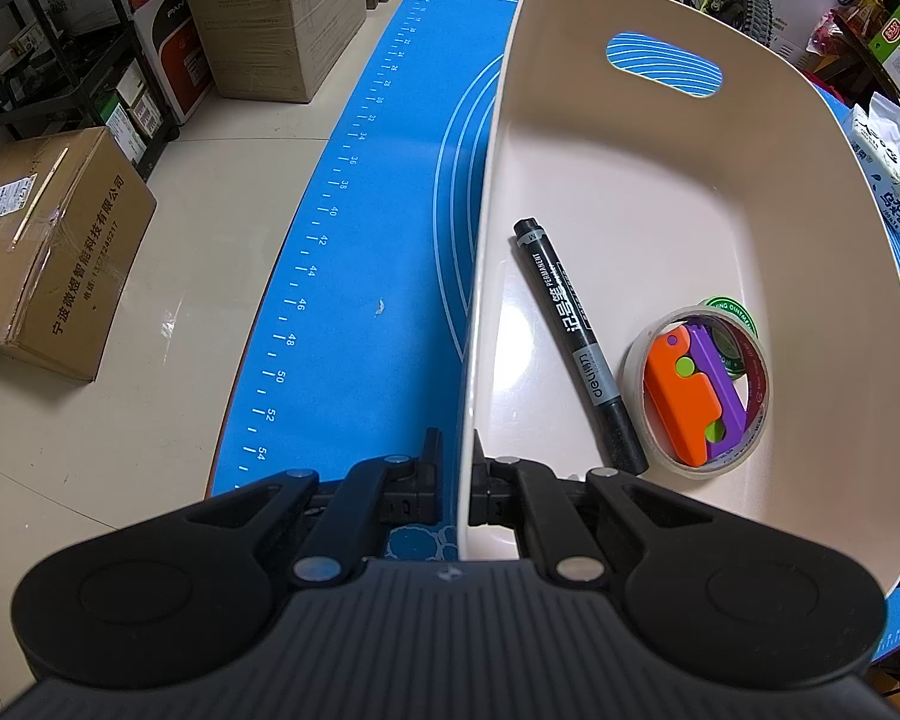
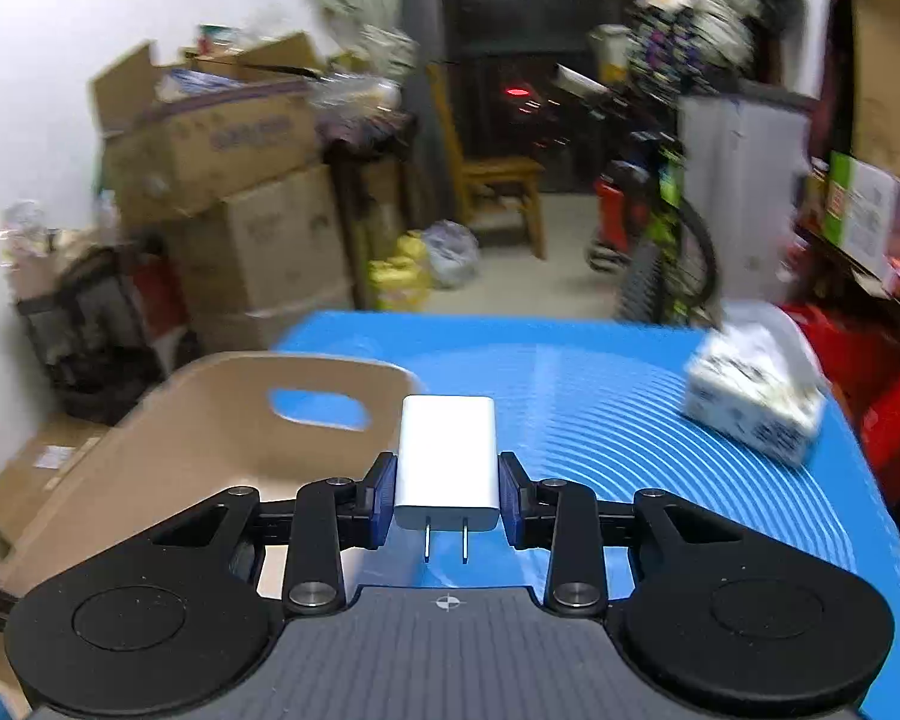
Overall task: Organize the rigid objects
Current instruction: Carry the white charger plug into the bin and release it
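Note:
A beige plastic bin [image 1: 660, 180] with a handle slot stands on the blue mat [image 1: 360, 240]. In it lie a black permanent marker [image 1: 576, 336], a roll of clear tape [image 1: 699, 387] with an orange and purple toy [image 1: 687, 396] inside it, and a green-labelled tin [image 1: 729, 309] behind. My left gripper [image 1: 456, 456] is shut on the bin's near left wall. My right gripper [image 2: 448, 492] is shut on a white plug adapter [image 2: 448, 459], prongs toward the camera, held above the mat beside the bin [image 2: 210, 432].
A pack of tissues [image 2: 756, 402] lies on the mat at the right; it also shows in the left wrist view [image 1: 888, 174]. Cardboard boxes [image 1: 54, 252], a black shelf rack [image 1: 72, 60] and a bicycle [image 2: 660, 228] stand on the floor around the table.

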### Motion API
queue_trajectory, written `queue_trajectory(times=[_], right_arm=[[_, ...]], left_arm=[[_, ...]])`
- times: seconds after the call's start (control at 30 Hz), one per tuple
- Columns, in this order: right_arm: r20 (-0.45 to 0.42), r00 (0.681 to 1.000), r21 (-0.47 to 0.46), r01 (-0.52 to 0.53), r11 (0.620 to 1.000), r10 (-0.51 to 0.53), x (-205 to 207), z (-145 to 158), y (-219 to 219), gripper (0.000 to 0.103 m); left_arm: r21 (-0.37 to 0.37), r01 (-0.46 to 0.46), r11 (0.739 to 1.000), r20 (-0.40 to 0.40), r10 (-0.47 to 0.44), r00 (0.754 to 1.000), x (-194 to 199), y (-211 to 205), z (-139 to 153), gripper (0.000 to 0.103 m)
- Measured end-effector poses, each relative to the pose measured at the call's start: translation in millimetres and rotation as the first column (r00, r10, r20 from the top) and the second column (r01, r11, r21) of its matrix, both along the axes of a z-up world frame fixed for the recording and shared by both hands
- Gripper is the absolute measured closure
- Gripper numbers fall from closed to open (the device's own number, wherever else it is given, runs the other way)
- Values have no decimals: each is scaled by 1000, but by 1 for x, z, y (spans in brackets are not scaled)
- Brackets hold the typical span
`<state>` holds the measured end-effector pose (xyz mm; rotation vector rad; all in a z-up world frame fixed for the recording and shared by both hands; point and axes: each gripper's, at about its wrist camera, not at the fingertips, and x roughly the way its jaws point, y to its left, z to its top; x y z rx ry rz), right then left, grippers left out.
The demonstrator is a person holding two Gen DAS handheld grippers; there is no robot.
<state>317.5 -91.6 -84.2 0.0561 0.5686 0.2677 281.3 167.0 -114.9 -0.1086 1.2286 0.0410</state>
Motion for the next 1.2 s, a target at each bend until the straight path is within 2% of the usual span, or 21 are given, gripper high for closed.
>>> queue_trajectory(times=[0.2,0.33,0.43,0.73,0.93,0.97,1.03,1.07,1.2], right_arm=[[2,990,-16,-143,990,143,-8,13,41,61],[-35,980,-19,-199,980,198,-11,9,64,61],[-63,968,-60,-245,968,241,-12,0,81,61],[-270,914,-151,-350,925,302,-5,-28,118,61],[-364,876,-173,-397,901,316,-5,-41,127,60],[-370,874,-167,-397,903,316,-4,-43,127,55],[-364,878,-146,-383,912,310,-5,-42,123,54],[-355,883,-137,-375,917,308,-5,-41,120,49],[-255,917,-98,-341,935,307,-12,-25,101,40]], left_arm=[[0,0,1000,0,0,1000,0,0,0,94],[0,0,1000,0,0,1000,0,0,0,94],[-2,0,1000,1,0,1000,0,1,0,94],[0,2,1000,1,-2,1000,1,1,-1,94],[0,3,1000,1,-3,1000,1,1,-1,94],[-1,3,1000,1,-3,1000,0,1,-1,95],[0,3,1000,1,-3,1000,0,1,-1,95],[0,3,1000,1,-3,1000,0,1,-1,95],[0,3,1000,1,-3,1000,0,1,-1,95]])
